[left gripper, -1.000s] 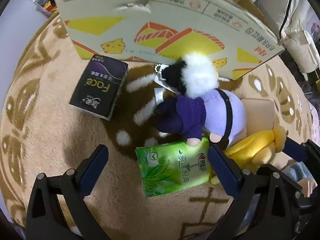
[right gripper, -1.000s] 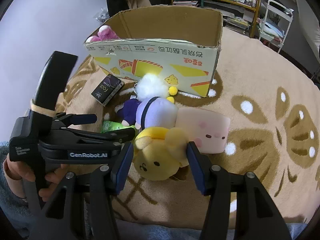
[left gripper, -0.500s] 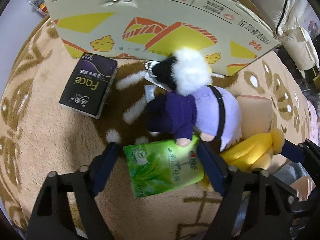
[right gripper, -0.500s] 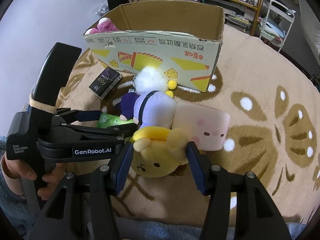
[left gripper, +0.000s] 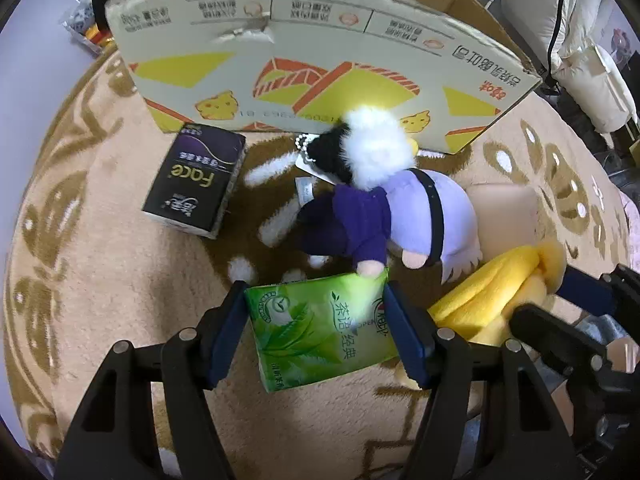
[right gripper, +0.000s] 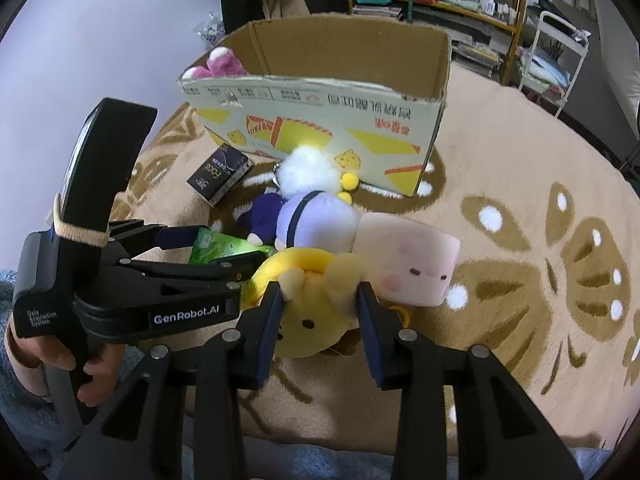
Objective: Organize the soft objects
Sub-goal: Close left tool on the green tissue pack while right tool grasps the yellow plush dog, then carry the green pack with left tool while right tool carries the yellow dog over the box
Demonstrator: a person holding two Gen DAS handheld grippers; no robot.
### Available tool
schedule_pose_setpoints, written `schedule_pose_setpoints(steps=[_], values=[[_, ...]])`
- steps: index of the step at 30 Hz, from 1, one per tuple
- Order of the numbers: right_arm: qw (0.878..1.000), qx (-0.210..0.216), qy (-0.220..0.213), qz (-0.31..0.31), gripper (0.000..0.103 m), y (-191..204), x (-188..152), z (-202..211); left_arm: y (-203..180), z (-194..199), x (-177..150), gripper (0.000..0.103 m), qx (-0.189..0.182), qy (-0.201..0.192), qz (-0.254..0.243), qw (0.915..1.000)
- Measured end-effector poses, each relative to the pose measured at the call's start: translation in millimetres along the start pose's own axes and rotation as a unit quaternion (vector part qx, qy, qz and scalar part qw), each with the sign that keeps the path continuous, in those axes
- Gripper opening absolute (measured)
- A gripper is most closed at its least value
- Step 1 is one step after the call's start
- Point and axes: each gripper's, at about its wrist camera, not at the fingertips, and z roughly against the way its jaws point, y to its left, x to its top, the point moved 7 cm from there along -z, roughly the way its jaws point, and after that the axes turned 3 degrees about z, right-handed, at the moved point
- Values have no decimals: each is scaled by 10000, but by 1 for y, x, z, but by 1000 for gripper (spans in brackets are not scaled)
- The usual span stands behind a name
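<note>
On the patterned rug [right gripper: 520, 184], near the open carton [left gripper: 320, 60], left gripper [left gripper: 316, 332] clamps a glossy green tissue pack [left gripper: 320, 332]; right gripper [right gripper: 318, 320] squeezes a yellow plush [right gripper: 312, 320]; clear rug lies right.

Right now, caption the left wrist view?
Left hand-held gripper clamps green tissue pack beside purple plush doll.
</note>
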Motion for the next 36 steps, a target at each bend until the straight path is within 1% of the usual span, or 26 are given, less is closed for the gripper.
schedule_pose_setpoints(steps=[4, 7, 9, 16, 18, 22, 26, 29, 33, 36], values=[[9998, -74, -171, -32, 39, -2, 2, 9, 2, 13, -1, 67, 11, -194, 28, 9998], [9993, -94, -334, -117, 39, -5, 5, 16, 5, 25, 0, 67, 8, -420, 80, 9991], [9989, -79, -437, -145, 39, -6, 7, 20, 14, 37, 0, 67, -19, -545, 135, 9984], [9962, -92, -833, -232, 39, -9, 14, 37, 15, 64, 3, 67, 129, -1099, 151, 9937], [9949, -105, -965, -277, 39, -11, 16, 42, 16, 71, 5, 67, 136, -1224, 190, 9922], [9897, -143, -1364, -418, 39, -19, 23, 58, 18, 77, 8, 67, 113, -1379, 307, 9899], [9827, -252, -1770, -474, 39, -25, 29, 73, 22, 89, 11, 67, 224, -1699, 343, 9846], [9776, -290, -2033, -457, 39, -27, 35, 82, 21, 102, 15, 67, 316, -2010, 285, 9787], [9711, -342, -2321, -433, 39, -29, 43, 91, 21, 117, 21, 67, 423, -2372, 209, 9703], [9667, -343, -2500, -423, 39, -30, 49, 98, 21, 127, 27, 67, 431, -2558, 192, 9656]])
